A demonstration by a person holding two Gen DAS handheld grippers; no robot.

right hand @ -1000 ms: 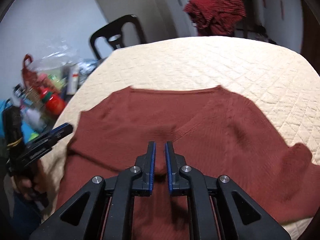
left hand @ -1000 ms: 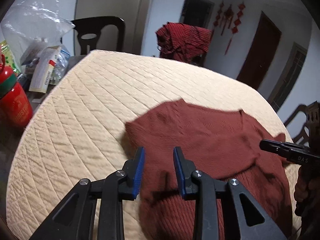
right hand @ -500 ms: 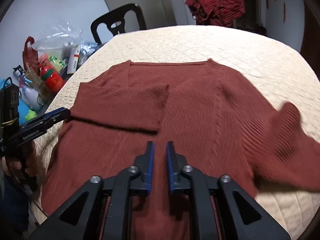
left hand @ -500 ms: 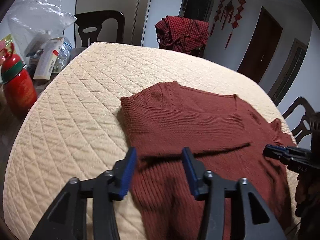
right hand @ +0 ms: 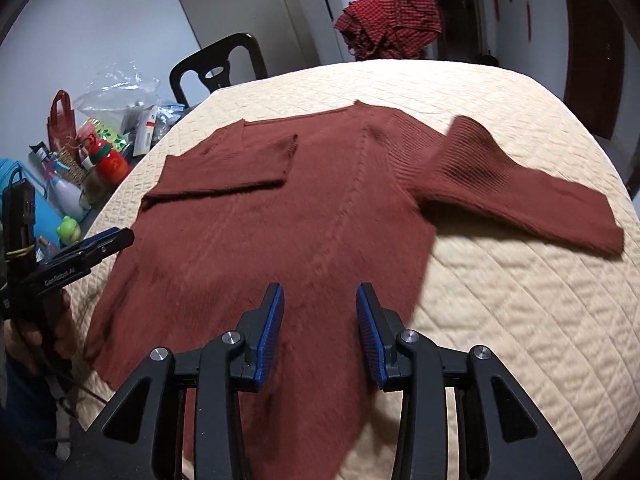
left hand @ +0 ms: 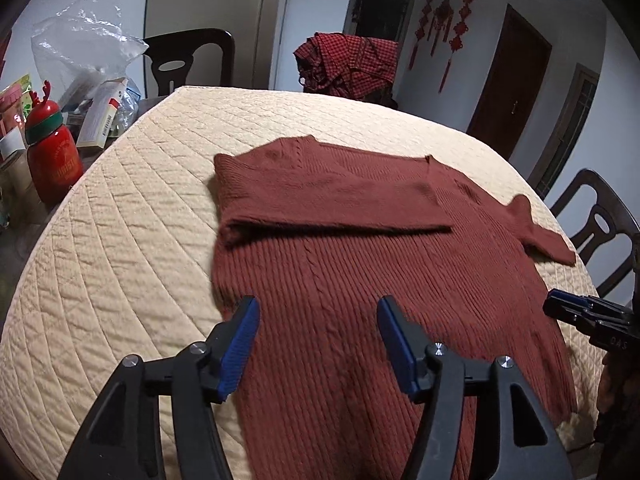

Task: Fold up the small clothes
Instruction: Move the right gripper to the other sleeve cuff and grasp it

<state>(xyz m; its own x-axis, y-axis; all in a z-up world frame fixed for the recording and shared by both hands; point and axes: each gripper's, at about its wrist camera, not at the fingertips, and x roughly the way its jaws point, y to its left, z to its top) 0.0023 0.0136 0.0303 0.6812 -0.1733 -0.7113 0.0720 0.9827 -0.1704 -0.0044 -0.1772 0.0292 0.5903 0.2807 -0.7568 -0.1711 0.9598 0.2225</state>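
Observation:
A rust-red knit sweater (left hand: 360, 264) lies flat on the round quilted cream table (left hand: 120, 240). One sleeve is folded across the chest (left hand: 332, 200); the other sleeve (right hand: 520, 188) lies out to the side. My left gripper (left hand: 318, 336) is open and empty, above the sweater's lower part near its side edge. My right gripper (right hand: 320, 328) is open and empty above the hem area. Each gripper also shows in the other's view: the right one in the left wrist view (left hand: 584, 316), the left one in the right wrist view (right hand: 92, 248).
A red bottle (left hand: 52, 152), boxes and a plastic bag (left hand: 88, 52) crowd the table's left side. Dark chairs stand at the back (left hand: 188, 60) and right (left hand: 600, 232). A red checked cloth (left hand: 348, 64) hangs on a chair beyond the table.
Both grippers have pulled back toward the hem and opened wide. The sleeve now lies folded across the chest, let go.

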